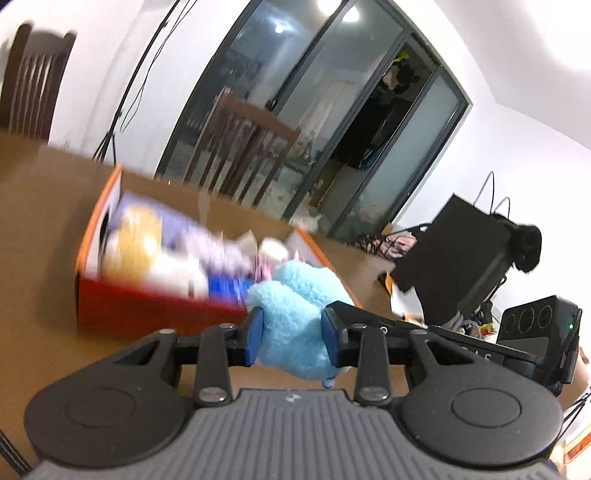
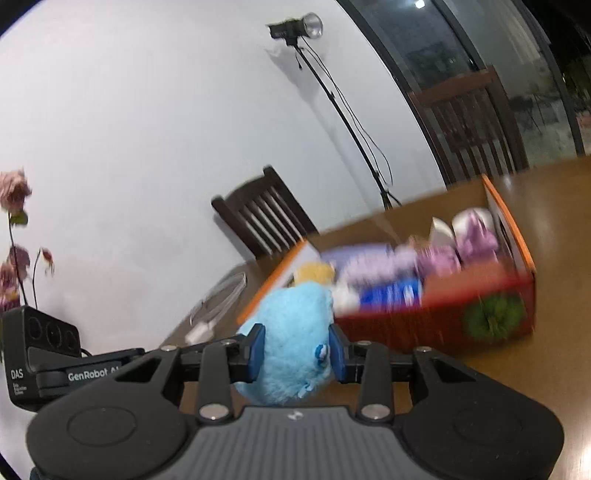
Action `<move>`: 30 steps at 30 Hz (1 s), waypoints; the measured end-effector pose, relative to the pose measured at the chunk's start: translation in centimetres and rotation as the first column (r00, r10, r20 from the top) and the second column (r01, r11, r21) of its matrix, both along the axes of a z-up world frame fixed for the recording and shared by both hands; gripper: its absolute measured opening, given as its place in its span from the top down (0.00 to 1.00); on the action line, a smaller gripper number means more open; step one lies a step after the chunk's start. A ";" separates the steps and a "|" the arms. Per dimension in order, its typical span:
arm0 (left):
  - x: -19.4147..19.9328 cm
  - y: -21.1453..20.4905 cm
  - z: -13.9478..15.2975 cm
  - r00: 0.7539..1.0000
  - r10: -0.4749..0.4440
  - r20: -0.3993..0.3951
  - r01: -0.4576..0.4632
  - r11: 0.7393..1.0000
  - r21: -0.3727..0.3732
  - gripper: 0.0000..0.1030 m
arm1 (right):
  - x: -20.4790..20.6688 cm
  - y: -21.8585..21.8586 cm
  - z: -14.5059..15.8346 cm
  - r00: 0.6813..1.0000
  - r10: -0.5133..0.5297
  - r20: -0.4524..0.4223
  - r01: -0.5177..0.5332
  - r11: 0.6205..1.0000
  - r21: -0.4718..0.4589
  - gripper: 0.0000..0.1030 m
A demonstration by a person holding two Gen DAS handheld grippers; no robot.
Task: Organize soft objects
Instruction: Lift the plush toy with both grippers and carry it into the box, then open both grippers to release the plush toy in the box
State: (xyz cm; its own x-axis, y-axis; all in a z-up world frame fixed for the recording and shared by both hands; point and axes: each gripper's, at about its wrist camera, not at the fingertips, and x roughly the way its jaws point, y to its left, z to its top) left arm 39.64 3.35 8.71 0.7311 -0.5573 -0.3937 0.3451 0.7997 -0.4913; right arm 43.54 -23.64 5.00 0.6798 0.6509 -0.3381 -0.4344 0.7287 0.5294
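- Left wrist view: a brown wooden worktop [image 1: 44, 206] is filling the lower scene, with white walls, dark-framed glass sliding doors [image 1: 314, 110] and two wooden slat-back chairs [image 1: 243, 147] standing behind it.
- Left wrist view: one red box with orange rim [image 1: 155, 306] is sitting on the worktop, blurred, holding several soft items, among them a yellow plush [image 1: 129, 247] and lilac fabric [image 1: 207, 240].
- Left wrist view: the left claw [image 1: 291, 332] is gripping one fluffy light-blue plush toy [image 1: 295, 306] between its blue pads, just in front of the box's near corner; the right claw's body [image 1: 532, 339] is showing at the right edge.
- Right wrist view: the same worktop [image 2: 554, 362] is meeting a plain white wall; one chair [image 2: 266, 218], one lamp on a tripod [image 2: 306, 29] and pink flowers [image 2: 14, 229] are standing beyond.
- Right wrist view: the right claw [image 2: 295, 354] is pressing its pads on the same blue plush toy [image 2: 291, 332], whose small blue-and-white eye is facing the right pad; the red box [image 2: 424, 325] is lying just behind, its front bearing one green round print [image 2: 495, 317].
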 end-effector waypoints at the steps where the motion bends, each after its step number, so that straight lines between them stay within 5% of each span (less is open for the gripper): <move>1: 1.3 0.0 0.6 1.000 -0.001 0.001 0.001 1.000 0.001 0.67 | 1.3 0.1 0.7 1.000 0.000 0.013 0.000 1.000 -0.001 0.66; 9: 15.2 -0.7 3.2 1.000 0.009 -0.030 -0.007 0.998 0.057 0.68 | 13.7 1.3 4.4 0.999 -0.040 0.015 0.041 0.997 -0.062 0.66; 15: 24.8 0.1 -1.8 0.976 0.070 -0.205 -0.048 0.993 0.109 0.68 | 24.8 3.1 0.4 0.979 -0.067 -0.191 0.053 0.996 -0.076 0.66; 19: 26.9 -1.6 -4.6 0.959 0.137 -0.249 -0.054 0.949 0.312 0.76 | 28.5 5.6 -4.0 0.947 -0.094 -0.308 0.049 0.987 -0.151 0.67; 23: 27.1 -0.8 -5.4 0.954 0.124 -0.273 -0.051 0.964 0.262 0.74 | 29.3 4.6 -6.5 0.900 -0.086 -0.428 0.058 0.995 -0.079 0.62; 30: 27.1 -0.5 -5.5 0.952 0.114 -0.284 -0.045 0.970 0.240 0.74 | 28.1 5.9 -5.7 0.923 -0.120 -0.367 0.056 0.982 -0.179 0.55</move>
